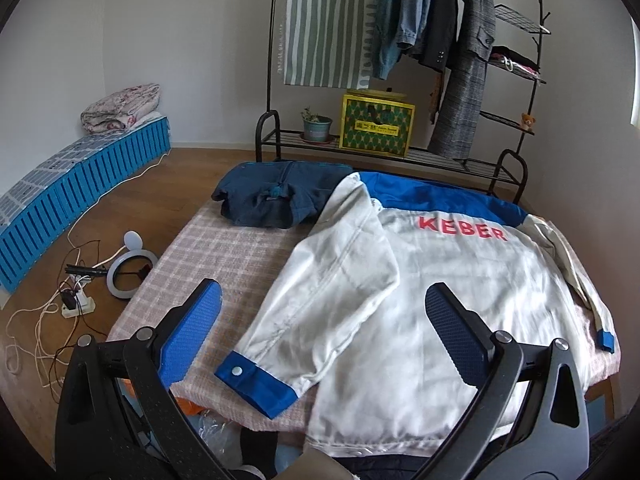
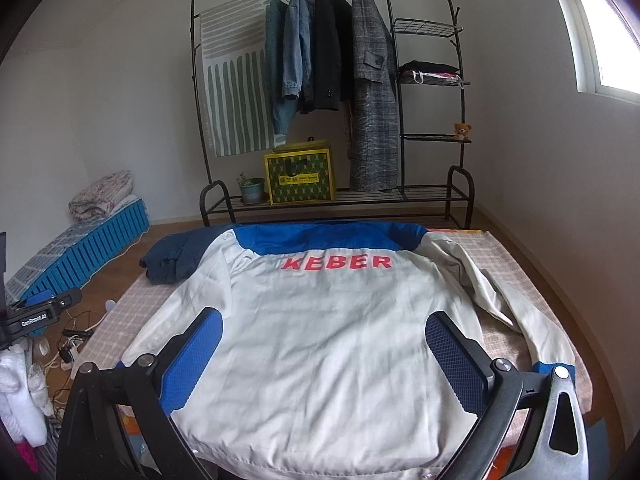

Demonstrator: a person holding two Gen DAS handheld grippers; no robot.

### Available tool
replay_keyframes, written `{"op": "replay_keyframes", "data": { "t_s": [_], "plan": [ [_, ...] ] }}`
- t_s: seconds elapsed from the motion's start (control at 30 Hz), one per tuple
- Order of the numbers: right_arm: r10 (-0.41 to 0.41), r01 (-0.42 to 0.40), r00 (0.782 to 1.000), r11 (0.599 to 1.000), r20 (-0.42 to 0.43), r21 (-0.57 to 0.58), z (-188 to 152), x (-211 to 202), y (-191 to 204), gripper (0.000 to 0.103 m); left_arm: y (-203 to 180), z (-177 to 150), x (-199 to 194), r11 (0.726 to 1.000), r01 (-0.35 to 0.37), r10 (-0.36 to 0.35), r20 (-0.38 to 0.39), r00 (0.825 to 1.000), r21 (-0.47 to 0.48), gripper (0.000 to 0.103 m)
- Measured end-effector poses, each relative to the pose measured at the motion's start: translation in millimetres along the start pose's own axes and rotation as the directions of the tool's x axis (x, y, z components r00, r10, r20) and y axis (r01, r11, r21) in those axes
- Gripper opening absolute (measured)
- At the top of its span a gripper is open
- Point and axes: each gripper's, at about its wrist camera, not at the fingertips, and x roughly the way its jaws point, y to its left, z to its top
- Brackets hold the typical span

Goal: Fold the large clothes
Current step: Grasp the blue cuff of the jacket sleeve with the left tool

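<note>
A white work jacket (image 2: 320,332) lies back-side up on a checked table cover (image 1: 224,264), its blue yoke at the far edge and its hem at the near edge, so its long axis runs from the cameras toward the clothes rack (image 2: 332,100) against the wall. Red letters reading "KEBER" cross the upper back just below the yoke.

The left wrist view shows the jacket's left sleeve (image 1: 320,292) lying diagonally down the table beside the body, its blue snap cuff (image 1: 256,384) resting on the cover near the front edge. It also shows a folded navy garment (image 1: 276,196) at the table's far left corner, touching the jacket's shoulder, and a ring light (image 1: 132,276) among cables on the wooden floor. The right wrist view instead shows the right sleeve (image 2: 516,308) stretched along the table's right side, ending in a blue cuff near the front corner, plus a window at upper right and a teddy bear (image 2: 462,130) on a rack shelf.

The fabric is pale, softly creased and mostly flat.

The left gripper (image 1: 320,336) hovers above the left sleeve and body, fingers spread wide, gripping nothing. The right gripper (image 2: 322,356) hangs over the lower back of the jacket, fingers likewise spread apart and empty.
</note>
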Motion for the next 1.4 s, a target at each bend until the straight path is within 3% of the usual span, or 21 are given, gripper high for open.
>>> {"op": "replay_keyframes", "data": {
  "t_s": [0.13,0.3,0.43,0.53,0.6,0.73,0.83,0.93,0.97,1.0,1.03,1.07,1.17,1.27,1.4],
  "plan": [
    [0.061,-0.061,0.998,0.998,-0.001,0.029,11,30,4,0.103,32,9,53,1.000,0.028,-0.028,-0.075,0.997,-0.009,0.103],
    [0.125,-0.123,0.991,0.992,-0.039,0.042,27,79,15,0.102,79,5,121,0.994,0.047,-0.066,-0.200,0.978,-0.099,0.084],
    [0.223,-0.219,0.971,0.974,-0.086,0.050,32,124,29,0.096,116,-18,169,0.971,0.079,-0.151,-0.318,0.936,-0.227,0.079],
    [0.366,-0.357,0.920,0.930,-0.141,0.087,22,152,35,0.088,127,-37,201,0.956,0.106,-0.214,-0.399,0.892,-0.275,0.079],
    [0.420,-0.405,0.894,0.907,-0.158,0.118,13,168,36,0.088,128,-45,217,0.956,0.101,-0.216,-0.427,0.878,-0.276,0.079],
    [0.433,-0.412,0.872,0.901,-0.228,0.137,0,196,35,0.088,124,-59,246,0.956,0.088,-0.219,-0.481,0.849,-0.279,0.079],
    [0.425,-0.396,0.873,0.904,-0.238,0.160,1,206,28,0.088,122,-70,263,0.955,0.069,-0.216,-0.522,0.825,-0.287,0.078],
    [0.429,-0.392,0.869,0.901,-0.244,0.187,4,213,23,0.088,119,-78,276,0.957,0.051,-0.210,-0.561,0.801,-0.286,0.045],
    [0.428,-0.389,0.869,0.901,-0.247,0.190,4,215,23,0.088,119,-78,276,0.959,0.039,-0.193,-0.551,0.812,-0.279,0.037],
    [0.426,-0.387,0.870,0.902,-0.249,0.190,5,216,24,0.087,118,-77,275,0.955,0.050,-0.208,-0.545,0.812,-0.291,0.017],
    [0.426,-0.387,0.869,0.903,-0.254,0.188,6,218,24,0.087,118,-76,276,0.942,0.083,-0.258,-0.544,0.798,-0.325,0.007],
    [0.428,-0.390,0.866,0.902,-0.258,0.186,6,218,25,0.086,118,-74,274,0.928,0.106,-0.296,-0.535,0.791,-0.357,0.004],
    [0.440,-0.406,0.853,0.897,-0.280,0.173,8,220,32,0.078,111,-59,256,0.924,0.141,-0.310,-0.478,0.822,-0.356,0.001],
    [0.458,-0.429,0.834,0.889,-0.309,0.158,9,222,42,0.068,104,-34,227,0.901,0.213,-0.362,-0.384,0.850,-0.377,0.001],
    [0.487,-0.465,0.809,0.873,-0.329,0.150,19,224,55,0.064,83,-7,184,0.909,0.297,-0.378,-0.276,0.884,-0.293,0.000]
  ]
}}
